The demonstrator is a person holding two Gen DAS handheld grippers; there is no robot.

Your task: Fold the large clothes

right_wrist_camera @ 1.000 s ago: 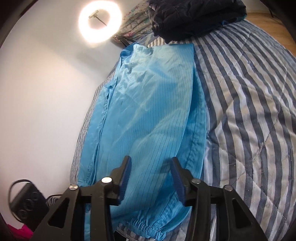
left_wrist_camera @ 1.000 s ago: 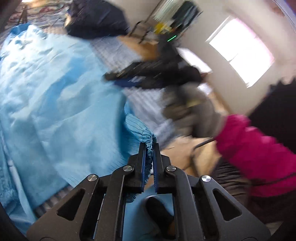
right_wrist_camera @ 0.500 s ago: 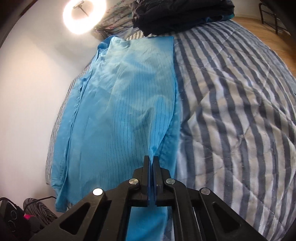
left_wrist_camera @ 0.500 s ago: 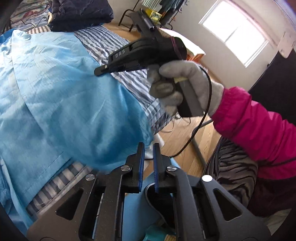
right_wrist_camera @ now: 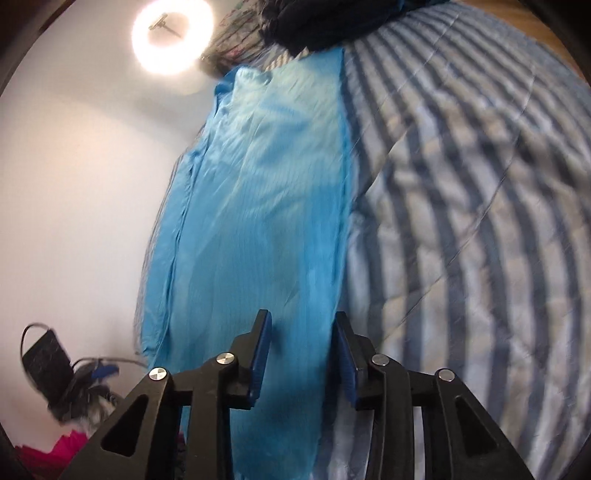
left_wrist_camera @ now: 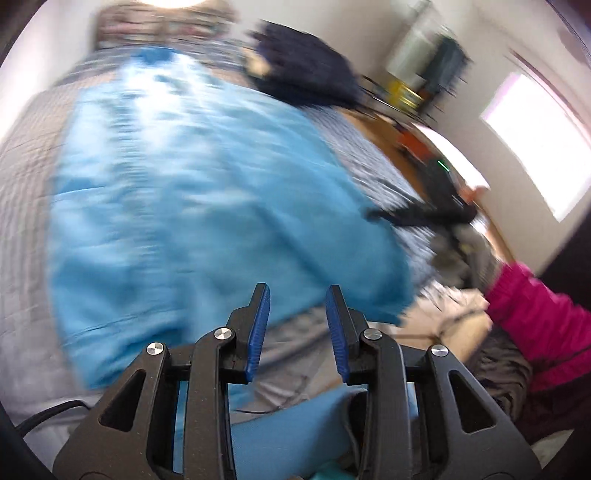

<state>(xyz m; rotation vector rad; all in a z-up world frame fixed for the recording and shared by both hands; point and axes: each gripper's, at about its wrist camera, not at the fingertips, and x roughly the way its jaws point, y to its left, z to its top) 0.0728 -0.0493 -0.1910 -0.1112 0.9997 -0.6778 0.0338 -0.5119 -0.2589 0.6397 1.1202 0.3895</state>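
A large light-blue garment [left_wrist_camera: 192, 206] lies spread on the bed, folded lengthwise into a long strip [right_wrist_camera: 258, 206]. My left gripper [left_wrist_camera: 297, 288] hovers over its near hem in a blurred view. Its jaws are opening, and only cloth and bedding show behind the gap. My right gripper [right_wrist_camera: 302, 315] stands over the near end of the strip, beside its right edge. Its jaws are opening too, and the pads are clear of the cloth. In the left wrist view the right gripper [left_wrist_camera: 417, 216] shows as a dark blur past the garment's right side, held by a gloved hand [left_wrist_camera: 456, 254].
A blue-and-white striped quilt [right_wrist_camera: 461, 221] covers the bed to the right of the garment. A pile of dark clothes [right_wrist_camera: 325, 22] sits at the far end. A ring light [right_wrist_camera: 171, 37] glows on the white wall, with a black bag [right_wrist_camera: 44, 358] below it. The pink sleeve [left_wrist_camera: 535, 306] is at right.
My left gripper released the garment's gathered cuff, swung left over the cloth and parted its jaws. My right gripper shut on the garment's edge half a second ago and has parted again.
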